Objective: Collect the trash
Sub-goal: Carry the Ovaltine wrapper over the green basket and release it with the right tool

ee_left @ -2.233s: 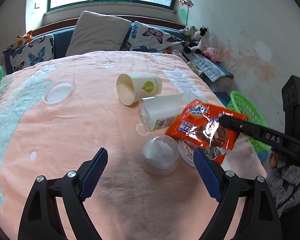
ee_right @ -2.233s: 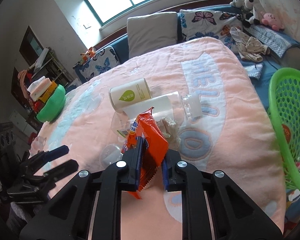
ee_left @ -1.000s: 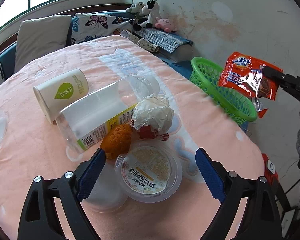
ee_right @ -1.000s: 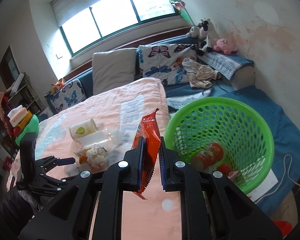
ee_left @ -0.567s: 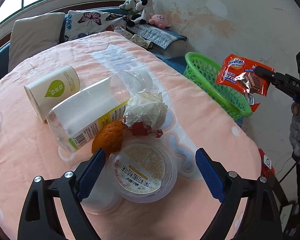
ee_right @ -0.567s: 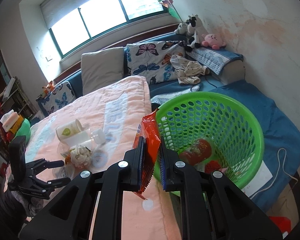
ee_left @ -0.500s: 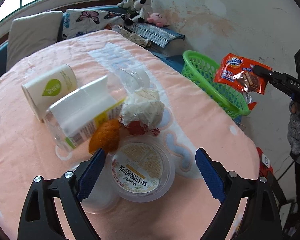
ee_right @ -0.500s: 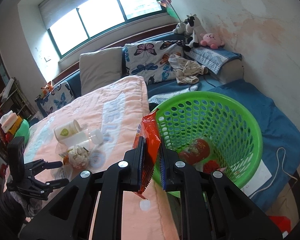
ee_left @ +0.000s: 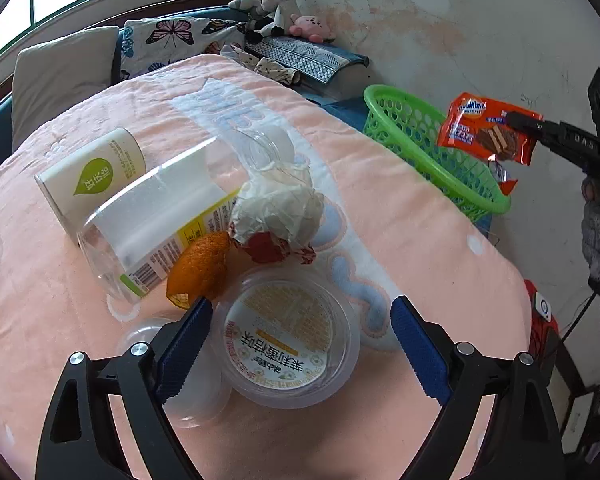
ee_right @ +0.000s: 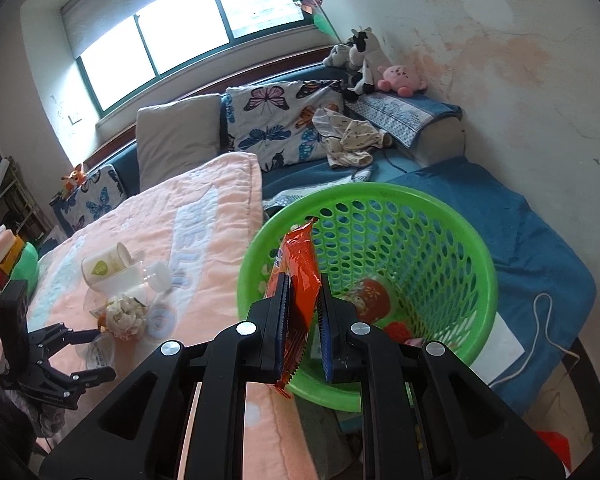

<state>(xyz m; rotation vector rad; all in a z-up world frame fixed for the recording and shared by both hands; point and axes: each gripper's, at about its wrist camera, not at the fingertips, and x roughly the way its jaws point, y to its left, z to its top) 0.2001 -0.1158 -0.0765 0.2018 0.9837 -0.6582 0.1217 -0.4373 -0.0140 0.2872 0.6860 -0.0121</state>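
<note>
The right gripper (ee_right: 303,312) clamps the wrapper (ee_right: 299,280) over the basket (ee_right: 476,248) rim, apparently for dropping. The left gripper (ee_left: 300,336), jaws apart, straddles the tub (ee_left: 286,340).

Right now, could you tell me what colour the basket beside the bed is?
Bright green basket, perforated with holes; the right wrist view shows it best.

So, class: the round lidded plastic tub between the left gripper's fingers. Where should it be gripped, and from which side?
Grip the plastic tub across its outer wall, coming from the near side where the open left gripper already straddles it. It sits flat, lid up, so the round wall is probably the only pinchable part; the orange peel crowds its far-left edge.
</note>
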